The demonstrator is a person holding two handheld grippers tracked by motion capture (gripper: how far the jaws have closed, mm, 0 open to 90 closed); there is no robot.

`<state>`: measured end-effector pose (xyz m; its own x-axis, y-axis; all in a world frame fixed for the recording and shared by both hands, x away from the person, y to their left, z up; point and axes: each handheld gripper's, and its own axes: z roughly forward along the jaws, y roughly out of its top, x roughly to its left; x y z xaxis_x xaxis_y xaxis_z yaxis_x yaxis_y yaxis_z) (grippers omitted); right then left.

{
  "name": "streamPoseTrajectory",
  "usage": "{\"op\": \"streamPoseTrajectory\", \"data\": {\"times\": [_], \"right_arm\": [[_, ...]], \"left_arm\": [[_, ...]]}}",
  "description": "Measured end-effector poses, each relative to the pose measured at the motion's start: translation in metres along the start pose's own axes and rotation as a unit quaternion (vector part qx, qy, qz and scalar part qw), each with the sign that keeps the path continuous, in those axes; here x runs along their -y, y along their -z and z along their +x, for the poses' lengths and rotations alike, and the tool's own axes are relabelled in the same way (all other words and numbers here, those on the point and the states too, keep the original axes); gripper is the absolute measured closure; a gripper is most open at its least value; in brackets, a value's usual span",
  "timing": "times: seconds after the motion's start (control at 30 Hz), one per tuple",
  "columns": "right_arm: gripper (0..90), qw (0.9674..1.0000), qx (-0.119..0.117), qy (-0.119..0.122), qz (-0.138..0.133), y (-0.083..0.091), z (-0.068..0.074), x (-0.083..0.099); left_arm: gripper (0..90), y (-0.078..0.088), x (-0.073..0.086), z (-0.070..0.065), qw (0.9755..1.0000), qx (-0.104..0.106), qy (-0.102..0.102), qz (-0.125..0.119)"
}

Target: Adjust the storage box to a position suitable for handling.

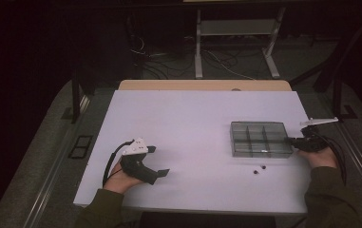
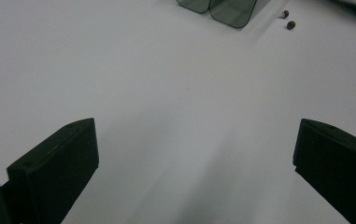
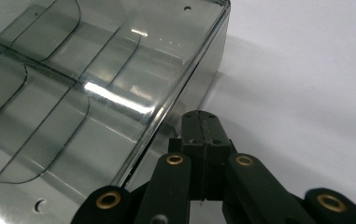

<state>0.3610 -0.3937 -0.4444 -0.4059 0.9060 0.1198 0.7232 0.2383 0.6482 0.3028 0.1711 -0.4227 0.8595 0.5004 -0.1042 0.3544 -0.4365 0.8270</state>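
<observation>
Right gripper (image 3: 202,122) pressed together at the box's (image 1: 261,138) right wall.
Box's long axis runs left-right; left gripper (image 1: 156,161) sits spread, well off left.

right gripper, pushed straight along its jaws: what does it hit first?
Probably the clear compartment box. The right gripper has its jaws shut, tips at the box's side wall; whether they already touch it is unclear. In the high view the gripper points at the box's right end.
</observation>
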Motion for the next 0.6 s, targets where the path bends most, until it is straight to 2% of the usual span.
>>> {"op": "streamPoseTrajectory", "data": {"times": [0.6], "right_arm": [[89.1, 0.9994, -0.021, 0.027, 0.003, -0.011, 0.023, -0.009]], "left_arm": [[0.0, -0.001, 0.000, 0.000, 1.0000, 0.003, 0.001, -0.001]]}}
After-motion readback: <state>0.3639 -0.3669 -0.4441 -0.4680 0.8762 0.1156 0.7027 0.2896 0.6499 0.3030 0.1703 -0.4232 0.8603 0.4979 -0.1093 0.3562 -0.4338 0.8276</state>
